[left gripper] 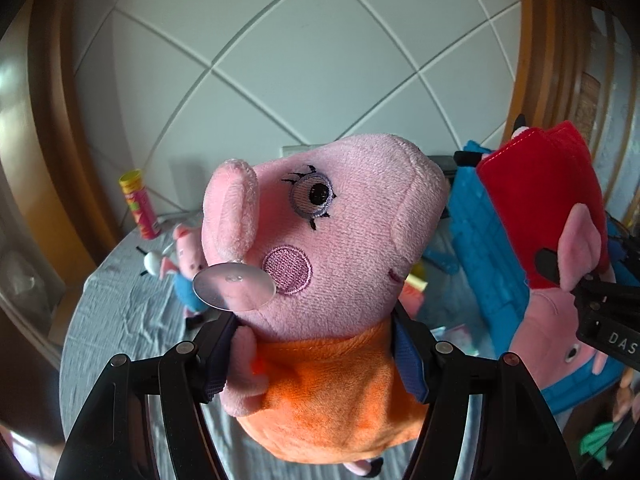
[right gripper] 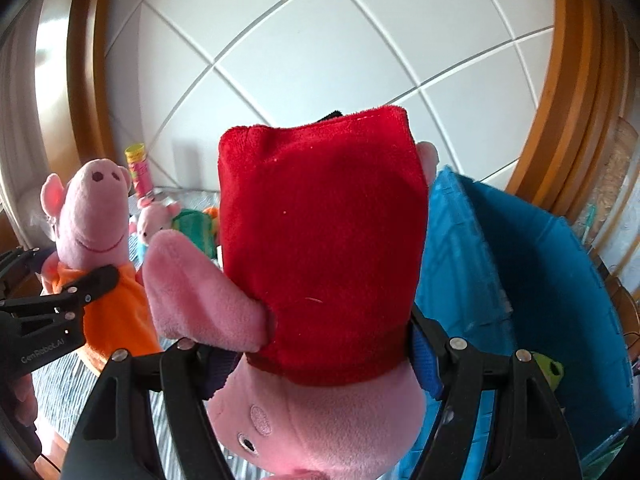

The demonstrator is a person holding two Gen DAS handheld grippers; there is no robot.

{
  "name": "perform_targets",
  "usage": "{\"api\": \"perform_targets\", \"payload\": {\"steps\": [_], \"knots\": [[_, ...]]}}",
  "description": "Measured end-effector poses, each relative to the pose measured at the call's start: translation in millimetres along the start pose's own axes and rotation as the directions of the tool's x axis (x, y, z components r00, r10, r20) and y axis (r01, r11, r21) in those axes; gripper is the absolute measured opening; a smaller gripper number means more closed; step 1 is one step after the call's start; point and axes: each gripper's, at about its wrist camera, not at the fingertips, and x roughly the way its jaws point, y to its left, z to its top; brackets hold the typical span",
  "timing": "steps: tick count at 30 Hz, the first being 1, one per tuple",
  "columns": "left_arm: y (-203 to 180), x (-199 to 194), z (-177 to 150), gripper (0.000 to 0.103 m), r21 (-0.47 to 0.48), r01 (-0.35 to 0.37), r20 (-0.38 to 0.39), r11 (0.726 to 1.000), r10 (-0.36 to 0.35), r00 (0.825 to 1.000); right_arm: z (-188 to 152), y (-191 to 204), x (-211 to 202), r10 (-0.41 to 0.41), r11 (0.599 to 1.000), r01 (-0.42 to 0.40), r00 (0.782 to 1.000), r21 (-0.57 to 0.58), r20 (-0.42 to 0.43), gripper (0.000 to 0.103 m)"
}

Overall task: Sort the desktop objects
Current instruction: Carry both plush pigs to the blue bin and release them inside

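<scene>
My left gripper (left gripper: 316, 356) is shut on a pink pig plush in an orange dress (left gripper: 332, 280), held upright above the table; a clear suction cup (left gripper: 234, 286) hangs from its ear. It also shows in the right wrist view (right gripper: 100, 240). My right gripper (right gripper: 328, 364) is shut on a pig plush in a red dress (right gripper: 324, 240), held upside down, head toward the camera. It shows at the right of the left wrist view (left gripper: 548, 216). A blue fabric bin (right gripper: 520, 264) stands open just right of the red-dress plush.
A round table with a grey cloth (left gripper: 120, 320) carries a small pig plush in blue (left gripper: 188, 264), a yellow and pink snack tube (left gripper: 138, 204) and a green toy (right gripper: 194, 232). A green frog toy (right gripper: 550, 368) lies in the bin. White panelled wall behind.
</scene>
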Motion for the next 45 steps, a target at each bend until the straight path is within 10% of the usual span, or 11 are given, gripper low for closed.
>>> {"api": "perform_targets", "payload": {"steps": [13, 25, 33, 45], "knots": [[-144.8, -13.3, 52.8, 0.068, -0.023, -0.014, 0.092, 1.0, 0.016, 0.996, 13.6, -160.6, -31.3, 0.024, 0.999, -0.027, 0.994, 0.027, 0.104, 0.072], [-292.5, -38.5, 114.5, 0.068, 0.158, 0.125, 0.193, 0.979, -0.154, 0.969, -10.5, -310.0, -75.0, -0.186, 0.966, 0.159, 0.976, 0.203, 0.117, 0.072], [-392.9, -17.4, 123.9, 0.068, 0.226, 0.189, 0.097, 0.956, -0.215, 0.972, -30.9, -390.9, -75.0, -0.245, 0.948, 0.231, 0.969, 0.219, 0.039, 0.072], [-499.9, 43.9, 70.7, 0.068, 0.181, 0.136, -0.153, 0.974, -0.109, 0.982, -66.9, -482.1, 6.9, -0.084, 0.988, 0.101, 0.986, 0.116, -0.142, 0.072]]}}
